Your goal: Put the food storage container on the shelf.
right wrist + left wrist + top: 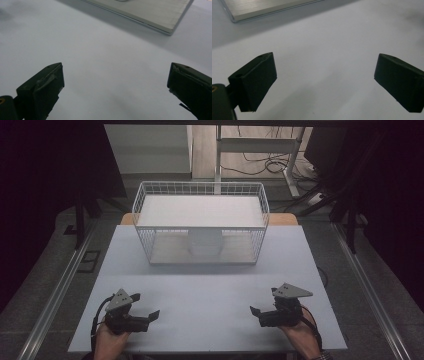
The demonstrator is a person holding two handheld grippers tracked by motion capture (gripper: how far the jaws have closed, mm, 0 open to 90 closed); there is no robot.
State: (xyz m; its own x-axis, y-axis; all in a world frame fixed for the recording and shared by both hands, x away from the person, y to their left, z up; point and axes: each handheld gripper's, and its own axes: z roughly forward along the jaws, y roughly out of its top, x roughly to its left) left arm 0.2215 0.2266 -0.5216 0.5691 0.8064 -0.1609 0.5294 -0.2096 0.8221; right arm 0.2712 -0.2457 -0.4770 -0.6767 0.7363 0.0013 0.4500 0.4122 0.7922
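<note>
A white wire basket [141,202] stands at the back middle of the pale table [210,287], on a light board [235,254]. A flat white panel [200,211] lies across the basket's upper part. Under it, inside, is a white round object [205,243]. My left gripper [145,305] is held near the front left edge, open, with nothing between its jaws [324,75]. My right gripper [264,301] is held near the front right, also open and empty [115,80]. Each gripper view has a corner of the light board [269,7] [150,12] farther off.
Bare table lies between the grippers and the basket. Metal rails [60,290] run along the floor on both sides. Behind the table are a desk frame [290,165] and loose cables [260,167]. Dark panels flank the scene.
</note>
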